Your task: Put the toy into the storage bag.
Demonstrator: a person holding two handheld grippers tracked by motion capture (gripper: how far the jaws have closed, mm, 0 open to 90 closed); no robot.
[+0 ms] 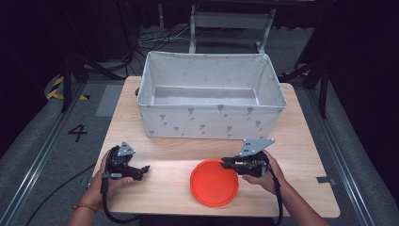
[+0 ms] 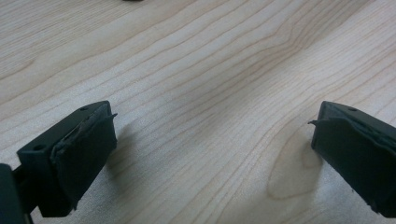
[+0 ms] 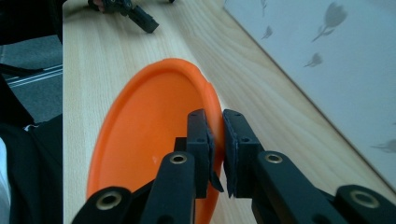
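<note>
My right tongs (image 3: 215, 140) are pinched on the rim of the orange plate (image 1: 214, 182), which lies flat on the bench (image 1: 291, 141) in front of the fabric box (image 1: 211, 94); gripping the edge is probably the only hold a flat plate offers. My left tongs (image 1: 141, 170) rest wide open on bare wood, holding nothing, well apart from the plate.

The bench (image 1: 301, 141) is pale wood with a fine wavy grain and a smooth, matt finish. On it sits a soft grey cloth bin (image 1: 211, 120) printed with small darker flowers, and a smooth orange plastic plate (image 1: 214, 182) — slightly glossy. The right tongs (image 3: 218, 140) are matt black plastic — brass-coloured rivets at the joints.
</note>
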